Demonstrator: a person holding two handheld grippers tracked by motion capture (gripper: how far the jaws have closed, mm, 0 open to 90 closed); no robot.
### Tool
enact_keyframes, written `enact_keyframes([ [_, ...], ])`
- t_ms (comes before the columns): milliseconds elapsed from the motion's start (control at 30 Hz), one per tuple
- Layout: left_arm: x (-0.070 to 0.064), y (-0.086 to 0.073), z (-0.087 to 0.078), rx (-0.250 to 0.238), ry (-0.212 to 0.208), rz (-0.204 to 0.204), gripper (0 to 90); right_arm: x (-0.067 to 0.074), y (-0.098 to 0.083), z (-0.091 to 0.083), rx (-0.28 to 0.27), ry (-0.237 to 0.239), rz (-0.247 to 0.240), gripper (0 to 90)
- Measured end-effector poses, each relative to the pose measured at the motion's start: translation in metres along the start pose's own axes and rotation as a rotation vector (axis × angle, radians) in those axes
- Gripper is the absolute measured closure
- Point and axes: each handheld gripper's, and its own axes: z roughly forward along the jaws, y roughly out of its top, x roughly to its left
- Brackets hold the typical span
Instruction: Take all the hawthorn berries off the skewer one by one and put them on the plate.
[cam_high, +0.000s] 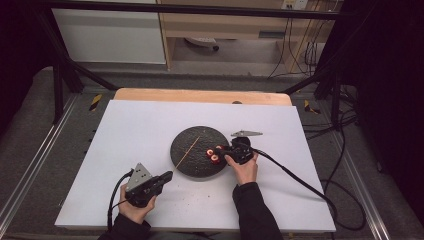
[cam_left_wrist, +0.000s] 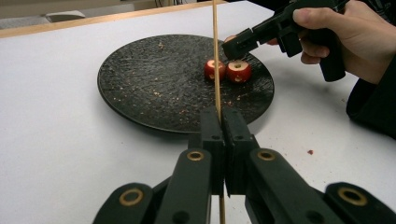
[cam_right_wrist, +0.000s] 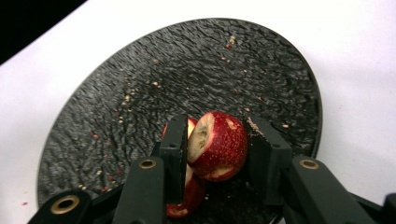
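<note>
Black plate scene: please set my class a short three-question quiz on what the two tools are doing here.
1. True or false: the left tool is clamped on a wooden skewer.
2. What is the right tool gripping? A) a red fruit piece B) a spoon C) a cup
3. Fill in: the loose fruit pieces lie on a black ___.

Key: 1 true; 2 A; 3 plate.
</note>
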Motion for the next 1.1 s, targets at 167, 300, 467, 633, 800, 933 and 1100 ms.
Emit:
enact_keyframes([
  [167, 0.000, 0.000, 0.000, 0.001, 0.001, 0.000, 88.3, -0.001, -0.001, 0.003, 0.005, -0.010, -0.001, 61.0],
  [300, 0.001, 0.000, 0.000, 0.002, 0.002, -0.003, 88.3, -0.001, 0.002, -0.002, -0.009, -0.010, -0.008, 57.3],
  [467, 0.002, 0.000, 0.000, 0.003, 0.004, -0.006, 88.3, 0.001, 0.004, -0.018, -0.042, 0.003, -0.025, 51.3],
  [633, 0.002, 0.001, 0.000, 0.003, 0.006, -0.001, 88.3, 0.004, 0.000, -0.035, -0.031, 0.032, -0.070, 39.3],
  [800, 0.003, 0.003, 0.000, 0.007, 0.009, -0.005, 88.3, 0.004, -0.014, -0.054, -0.034, 0.042, -0.115, 22.3],
  [933, 0.004, 0.004, 0.001, 0.014, 0.009, -0.008, 88.3, -0.001, -0.026, -0.064, -0.040, 0.024, -0.142, 12.9],
  [1100, 0.004, 0.007, 0.003, 0.022, 0.010, -0.012, 88.3, -0.010, -0.041, -0.073, -0.035, -0.002, -0.175, 6.7],
])
